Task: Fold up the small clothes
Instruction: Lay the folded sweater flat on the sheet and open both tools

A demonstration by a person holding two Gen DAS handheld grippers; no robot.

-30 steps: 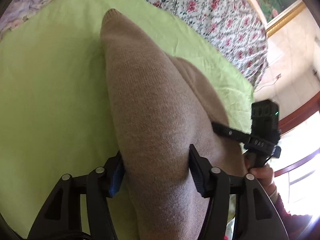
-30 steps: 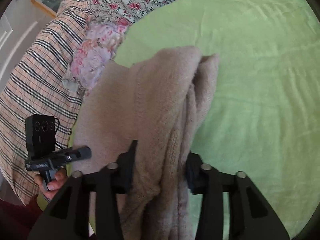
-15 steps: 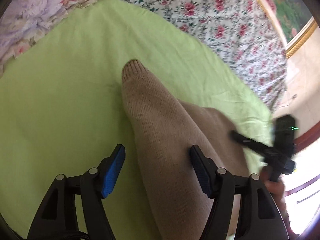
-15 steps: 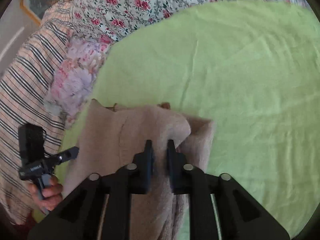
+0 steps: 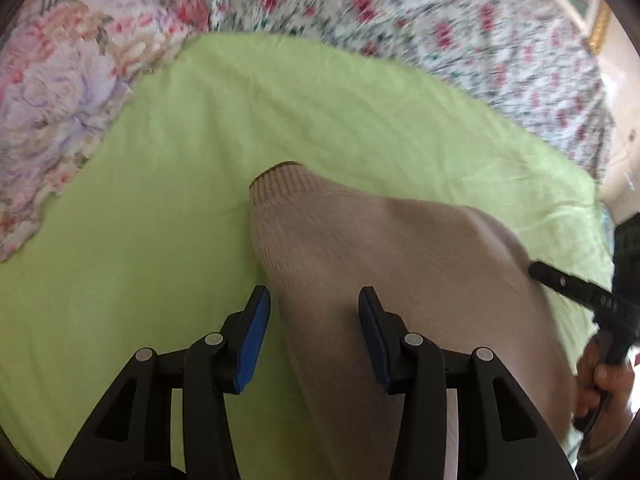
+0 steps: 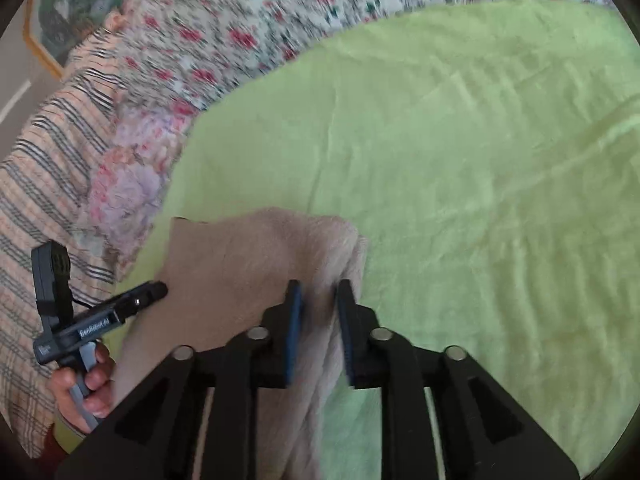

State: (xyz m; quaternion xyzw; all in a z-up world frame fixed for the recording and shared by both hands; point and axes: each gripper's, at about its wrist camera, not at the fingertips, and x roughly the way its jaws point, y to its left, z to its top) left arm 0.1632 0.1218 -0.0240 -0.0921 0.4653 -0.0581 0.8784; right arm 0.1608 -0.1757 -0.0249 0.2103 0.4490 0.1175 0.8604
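A beige knit garment [image 5: 380, 248] lies on the green sheet [image 5: 160, 200], its ribbed cuff [image 5: 280, 184] pointing away. My left gripper [image 5: 314, 312] is open, its blue pads on either side of the sleeve without pinching it. In the right wrist view the garment [image 6: 248, 264] is bunched at the near left. My right gripper [image 6: 318, 312] has its jaws slightly apart around a fold of the fabric. The right gripper shows in the left wrist view [image 5: 580, 296] and the left gripper in the right wrist view [image 6: 100, 316].
The green sheet [image 6: 460, 160] spreads wide to the right. A floral bedspread [image 5: 400, 20] lies beyond it. A pale floral cushion [image 5: 60, 100] and a striped cloth [image 6: 40, 184] sit at the left. A framed picture [image 6: 68, 12] hangs on the wall.
Both grippers have pulled back and lowered, laying the garment onto the sheet. The left jaws have narrowed around the sleeve. The right jaws, nearly closed half a second ago, have parted slightly.
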